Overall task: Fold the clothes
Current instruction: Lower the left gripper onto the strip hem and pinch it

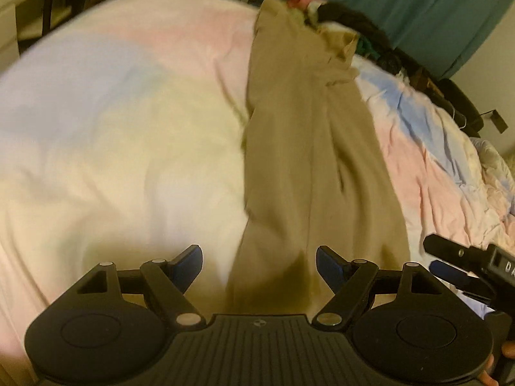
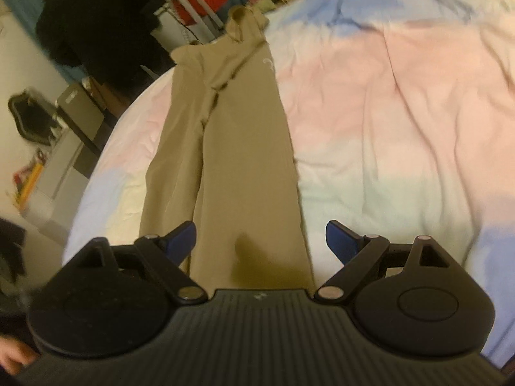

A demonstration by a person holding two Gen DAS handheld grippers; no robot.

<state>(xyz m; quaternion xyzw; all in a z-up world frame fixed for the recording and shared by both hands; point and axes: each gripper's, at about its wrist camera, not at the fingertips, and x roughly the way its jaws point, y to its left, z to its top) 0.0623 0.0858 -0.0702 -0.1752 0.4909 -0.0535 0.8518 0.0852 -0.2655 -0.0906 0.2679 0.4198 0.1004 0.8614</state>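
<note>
A pair of tan trousers (image 1: 299, 148) lies stretched lengthwise on the bed, one leg over the other, the far end bunched. It also shows in the right wrist view (image 2: 231, 148). My left gripper (image 1: 259, 262) is open, hovering over the near end of the trousers, holding nothing. My right gripper (image 2: 260, 241) is open over the near end of the trousers, holding nothing. The right gripper also shows at the right edge of the left wrist view (image 1: 466, 267).
The bed is covered by a pastel pink, blue and yellow duvet (image 1: 112, 122), also in the right wrist view (image 2: 402, 112). A pile of dark and coloured clothes (image 1: 363, 32) lies at the bed's far edge. Furniture and dark items (image 2: 96, 32) stand beside the bed.
</note>
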